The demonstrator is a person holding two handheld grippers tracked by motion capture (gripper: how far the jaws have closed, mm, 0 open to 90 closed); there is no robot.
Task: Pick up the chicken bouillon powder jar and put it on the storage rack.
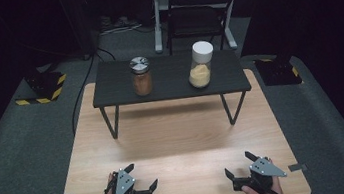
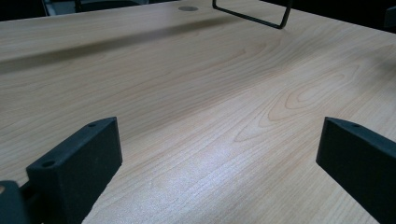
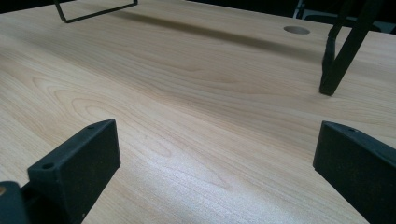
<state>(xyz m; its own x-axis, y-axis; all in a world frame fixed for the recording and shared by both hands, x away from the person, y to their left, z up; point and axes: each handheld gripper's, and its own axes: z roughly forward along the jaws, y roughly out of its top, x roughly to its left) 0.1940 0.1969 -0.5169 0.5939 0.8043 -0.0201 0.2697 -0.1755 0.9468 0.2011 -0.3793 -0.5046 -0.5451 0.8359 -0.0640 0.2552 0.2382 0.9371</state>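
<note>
Both grippers, left [image 1: 143, 175] & right [image 1: 238, 165], wide open, holding nothing.

Both forearms leave the high view at its bottom edge, just behind the left gripper [image 1: 142, 176] and the right gripper [image 1: 238, 165]. Ahead of each gripper, its own view's top edge cuts off the shelf legs [image 3: 343, 51]. Far ahead, the jars' [image 1: 141, 76] contents are too small to identify.

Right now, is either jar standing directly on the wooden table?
No, the brown jar and the yellow jar both stand on the black raised shelf above the wooden table.
</note>
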